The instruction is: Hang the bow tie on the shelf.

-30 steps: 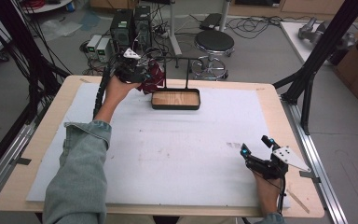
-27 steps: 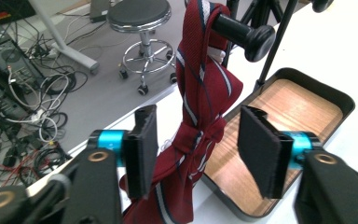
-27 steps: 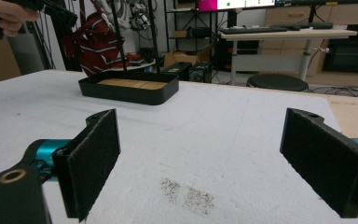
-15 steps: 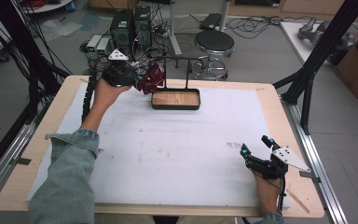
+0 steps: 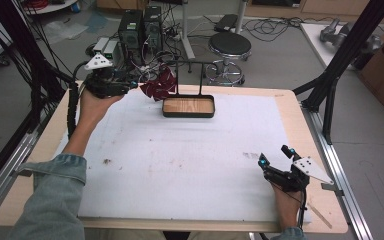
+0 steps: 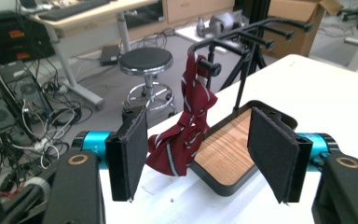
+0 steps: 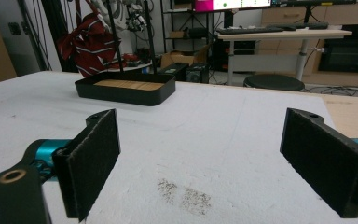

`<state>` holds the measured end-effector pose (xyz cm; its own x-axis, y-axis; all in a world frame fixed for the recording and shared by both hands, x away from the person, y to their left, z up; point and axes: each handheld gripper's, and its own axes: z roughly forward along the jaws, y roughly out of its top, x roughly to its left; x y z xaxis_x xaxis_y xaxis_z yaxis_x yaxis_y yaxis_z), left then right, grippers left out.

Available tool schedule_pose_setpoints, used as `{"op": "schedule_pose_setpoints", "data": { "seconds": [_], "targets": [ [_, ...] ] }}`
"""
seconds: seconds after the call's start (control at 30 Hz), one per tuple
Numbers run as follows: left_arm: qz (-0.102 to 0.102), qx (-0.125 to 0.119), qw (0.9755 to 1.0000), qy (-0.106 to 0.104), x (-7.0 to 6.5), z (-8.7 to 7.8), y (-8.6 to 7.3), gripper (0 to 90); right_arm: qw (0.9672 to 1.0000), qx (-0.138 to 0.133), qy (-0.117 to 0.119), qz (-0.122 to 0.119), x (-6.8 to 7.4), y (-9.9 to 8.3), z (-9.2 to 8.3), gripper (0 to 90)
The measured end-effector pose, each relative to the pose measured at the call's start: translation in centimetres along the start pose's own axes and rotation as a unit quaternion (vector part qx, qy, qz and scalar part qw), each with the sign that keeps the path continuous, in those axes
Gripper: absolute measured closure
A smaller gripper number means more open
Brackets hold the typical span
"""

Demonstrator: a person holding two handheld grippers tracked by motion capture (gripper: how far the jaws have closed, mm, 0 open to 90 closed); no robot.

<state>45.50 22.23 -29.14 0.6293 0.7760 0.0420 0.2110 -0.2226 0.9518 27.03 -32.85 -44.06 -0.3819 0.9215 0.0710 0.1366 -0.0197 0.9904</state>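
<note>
Hanging from the end peg of the black rack [image 6: 242, 46], just beside its wooden tray [image 5: 188, 106]: a red striped tie [image 6: 184, 126], looking loosely draped. Holding nothing, jaws wide apart: left gripper [image 6: 198, 149] close to the tie, right gripper [image 5: 279, 162] resting well away from the rack. Maybe slipping off the peg, or tipping the rack, if tugged sideways.

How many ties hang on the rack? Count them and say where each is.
1. A single red striped tie hangs from the end peg of the black rack, at the left of the wooden tray. None seems hidden.
</note>
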Motion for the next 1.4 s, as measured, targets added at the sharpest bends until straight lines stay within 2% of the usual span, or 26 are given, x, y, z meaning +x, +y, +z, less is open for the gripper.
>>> {"op": "schedule_pose_setpoints", "data": {
  "seconds": [0.3,0.47,0.67,0.93,1.03,1.13,1.3,1.4],
  "targets": [
    [-0.008,-0.045,0.9989,-0.005,-1.7,-3.8,-1.4,31.7,1.0000,0.000,-0.003,0.002,0.0,0.0,0.0,11.1],
    [-0.007,-0.051,0.9987,0.004,-2.6,-5.7,-3.2,28.9,1.0000,0.001,-0.003,-0.003,0.0,0.0,0.0,11.0],
    [-0.017,-0.052,0.9983,0.021,-3.3,-7.8,-5.9,25.2,1.0000,0.001,-0.004,-0.003,0.0,0.0,0.0,11.0],
    [-0.042,-0.052,0.9960,0.059,-4.0,-10.5,-9.8,22.1,1.0000,0.002,-0.006,-0.003,0.0,0.0,0.0,11.0],
    [-0.044,-0.047,0.9954,0.072,-4.4,-11.1,-11.2,22.1,1.0000,0.002,-0.006,-0.003,0.0,0.0,0.0,11.0],
    [-0.047,-0.034,0.9952,0.079,-4.8,-11.4,-12.8,21.9,1.0000,0.002,-0.006,-0.003,0.0,0.0,0.0,11.1],
    [-0.038,-0.007,0.9949,0.094,-5.3,-11.5,-14.5,21.7,1.0000,0.003,-0.006,-0.003,0.0,0.0,0.0,11.1],
    [-0.046,-0.004,0.9942,0.097,-5.4,-11.6,-15.3,21.7,1.0000,0.002,-0.007,-0.003,0.1,0.0,0.0,11.1]
  ]
}}
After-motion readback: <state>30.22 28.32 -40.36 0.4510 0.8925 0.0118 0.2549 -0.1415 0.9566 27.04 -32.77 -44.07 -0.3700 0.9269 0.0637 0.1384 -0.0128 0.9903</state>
